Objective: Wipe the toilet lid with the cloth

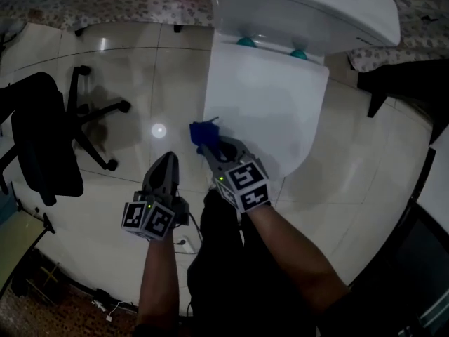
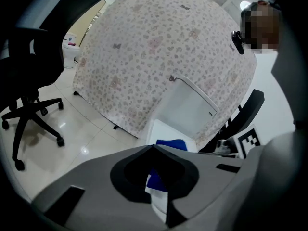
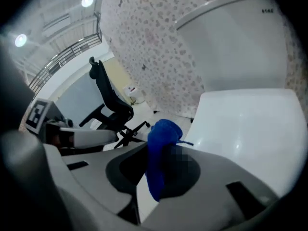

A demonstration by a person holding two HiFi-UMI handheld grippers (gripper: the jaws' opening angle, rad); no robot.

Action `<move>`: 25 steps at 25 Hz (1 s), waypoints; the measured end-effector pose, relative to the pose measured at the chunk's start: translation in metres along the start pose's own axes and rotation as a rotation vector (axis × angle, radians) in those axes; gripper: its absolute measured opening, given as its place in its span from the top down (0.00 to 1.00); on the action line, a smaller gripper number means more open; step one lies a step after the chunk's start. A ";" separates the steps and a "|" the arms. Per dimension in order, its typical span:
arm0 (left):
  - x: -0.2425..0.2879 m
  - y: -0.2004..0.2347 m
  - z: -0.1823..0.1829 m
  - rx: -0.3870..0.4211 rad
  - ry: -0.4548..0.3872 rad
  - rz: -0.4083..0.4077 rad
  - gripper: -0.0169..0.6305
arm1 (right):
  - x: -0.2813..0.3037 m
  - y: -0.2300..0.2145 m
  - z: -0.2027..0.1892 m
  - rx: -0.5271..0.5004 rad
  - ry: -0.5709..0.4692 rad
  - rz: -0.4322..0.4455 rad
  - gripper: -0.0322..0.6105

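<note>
Closest in, the right gripper [image 1: 212,150] has its jaws clamped on a bunched blue cloth [image 1: 203,132], held at the left edge of the closed toilet lid [image 1: 270,97], probably ready to begin wiping; I cannot tell whether the cloth touches the lid. The left gripper [image 1: 167,161] hangs just beside it over the floor [image 1: 119,69], jaws together and empty, keeping clear.

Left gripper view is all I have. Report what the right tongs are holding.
Observer: The right gripper's tongs are shut on a bunched blue cloth.
Operator: Say where the cloth sits on the lid.
Observer: Head view puts it at the closed toilet lid's left edge; contact I cannot tell.
Operator: Now place my left gripper.
Observer: The left gripper hangs over the floor tiles, left of the lid, tongs shut, empty.
</note>
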State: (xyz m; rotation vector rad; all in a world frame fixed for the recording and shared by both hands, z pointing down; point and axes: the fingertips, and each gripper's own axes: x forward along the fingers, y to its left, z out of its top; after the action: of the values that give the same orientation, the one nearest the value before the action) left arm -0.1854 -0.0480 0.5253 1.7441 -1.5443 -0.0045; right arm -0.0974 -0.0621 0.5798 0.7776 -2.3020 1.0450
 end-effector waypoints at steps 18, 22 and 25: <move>0.005 -0.013 -0.042 0.090 0.148 -0.152 0.99 | -0.103 -0.178 -0.110 -0.136 0.260 -0.413 0.86; 0.012 -0.023 -0.048 0.115 0.174 -0.174 0.99 | -0.136 -0.204 -0.124 -0.092 0.265 -0.476 0.86; 0.015 -0.026 -0.050 0.130 0.183 -0.180 0.99 | -0.155 -0.217 -0.132 -0.062 0.259 -0.520 0.86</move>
State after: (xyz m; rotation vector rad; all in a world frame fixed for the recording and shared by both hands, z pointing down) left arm -0.1357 -0.0354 0.5524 1.9243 -1.2770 0.1645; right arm 0.1846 -0.0308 0.6694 1.0704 -1.7678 0.7775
